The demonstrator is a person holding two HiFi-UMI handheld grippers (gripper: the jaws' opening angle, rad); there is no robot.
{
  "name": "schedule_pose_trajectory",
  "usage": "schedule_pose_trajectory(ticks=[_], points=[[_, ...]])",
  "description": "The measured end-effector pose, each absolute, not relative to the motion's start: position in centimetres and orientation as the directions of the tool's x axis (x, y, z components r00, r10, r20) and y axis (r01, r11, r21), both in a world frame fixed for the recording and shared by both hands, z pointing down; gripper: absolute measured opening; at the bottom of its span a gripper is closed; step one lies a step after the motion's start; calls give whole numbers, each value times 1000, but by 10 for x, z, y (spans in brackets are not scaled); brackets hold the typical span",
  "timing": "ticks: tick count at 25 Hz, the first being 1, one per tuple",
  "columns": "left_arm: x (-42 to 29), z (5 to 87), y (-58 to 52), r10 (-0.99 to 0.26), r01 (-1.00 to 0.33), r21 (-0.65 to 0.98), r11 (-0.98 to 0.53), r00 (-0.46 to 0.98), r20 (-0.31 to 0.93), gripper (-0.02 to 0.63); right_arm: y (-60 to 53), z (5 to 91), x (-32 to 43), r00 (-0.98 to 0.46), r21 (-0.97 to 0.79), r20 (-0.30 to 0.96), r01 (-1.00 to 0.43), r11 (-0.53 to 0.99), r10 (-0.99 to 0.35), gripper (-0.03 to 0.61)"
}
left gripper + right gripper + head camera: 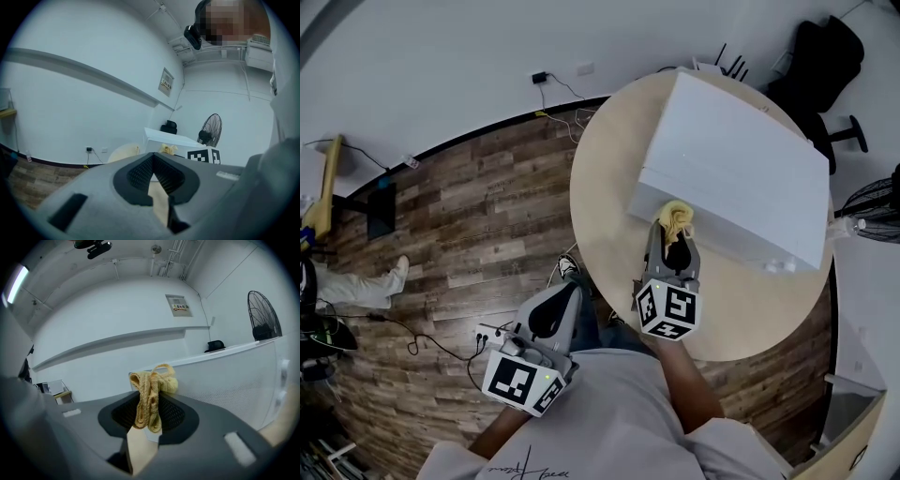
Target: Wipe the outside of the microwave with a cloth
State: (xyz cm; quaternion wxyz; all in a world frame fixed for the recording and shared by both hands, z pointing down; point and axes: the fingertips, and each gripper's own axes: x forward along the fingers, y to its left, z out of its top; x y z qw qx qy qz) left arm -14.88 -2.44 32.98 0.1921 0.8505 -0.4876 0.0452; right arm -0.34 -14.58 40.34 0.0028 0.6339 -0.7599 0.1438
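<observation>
Tightly, right gripper [149, 405] pinching cloth [151, 394], against microwave [741, 178], left gripper [153, 159] closed

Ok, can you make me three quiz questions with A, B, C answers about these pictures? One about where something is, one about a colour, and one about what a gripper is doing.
1. Where does the microwave stand?
A. on the floor
B. on the round table
C. on a chair

2. What colour is the cloth?
A. yellow
B. blue
C. red

3. What is the right gripper doing?
A. hanging open, empty
B. lying on the floor
C. pinching the cloth

Answers:
1. B, the white box sits on the tabletop.
2. A, it shows yellow in every view.
3. C, its jaws squeeze the bunched cloth.
</observation>
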Motion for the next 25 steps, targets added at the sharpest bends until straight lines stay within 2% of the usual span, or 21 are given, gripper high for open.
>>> schedule_pose_trajectory(ticks=[25], points=[[-174,325,-32,-844,-877,276,-394,464,268,-9,-162,400,-69,-342,-239,180,-925,297,-922,123]])
